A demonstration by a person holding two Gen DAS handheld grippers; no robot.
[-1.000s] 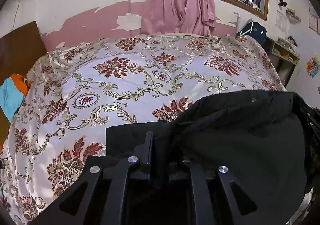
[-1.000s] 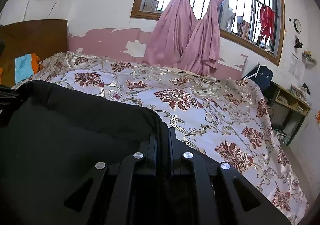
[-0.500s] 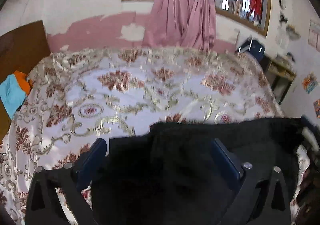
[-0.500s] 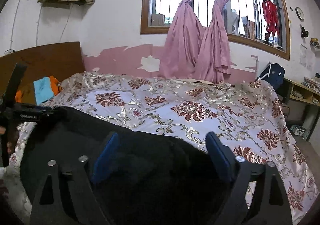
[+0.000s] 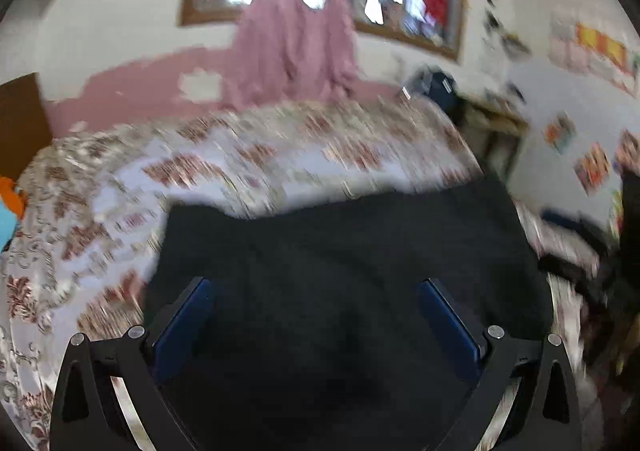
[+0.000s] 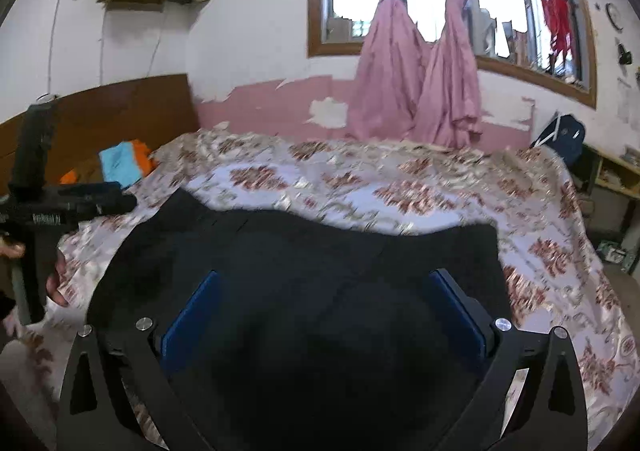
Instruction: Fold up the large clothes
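A large black garment (image 5: 340, 243) lies folded flat on the flowered bed cover (image 5: 200, 171), near the bed's front edge. My left gripper (image 5: 314, 285) hovers over its near part with blue pads (image 5: 184, 323) spread wide and open, nothing pressed between them. In the right wrist view the same black garment (image 6: 320, 243) fills the foreground. My right gripper (image 6: 326, 274) is above it, its jaws opening and the pads clear of the cloth. The left gripper (image 6: 60, 207) and the hand (image 6: 56, 275) holding it show at that view's left edge.
A wooden headboard (image 6: 120, 111) stands at the left with blue and orange cloth (image 6: 120, 163) by it. Pink curtains (image 6: 420, 71) hang at the window behind the bed. A dark backpack (image 6: 560, 135) and a shelf (image 6: 616, 179) stand at the right.
Both grippers were shut on the black garment's edge a second ago; both have let go and opened wide, and have drawn back and up. The garment now lies flat.
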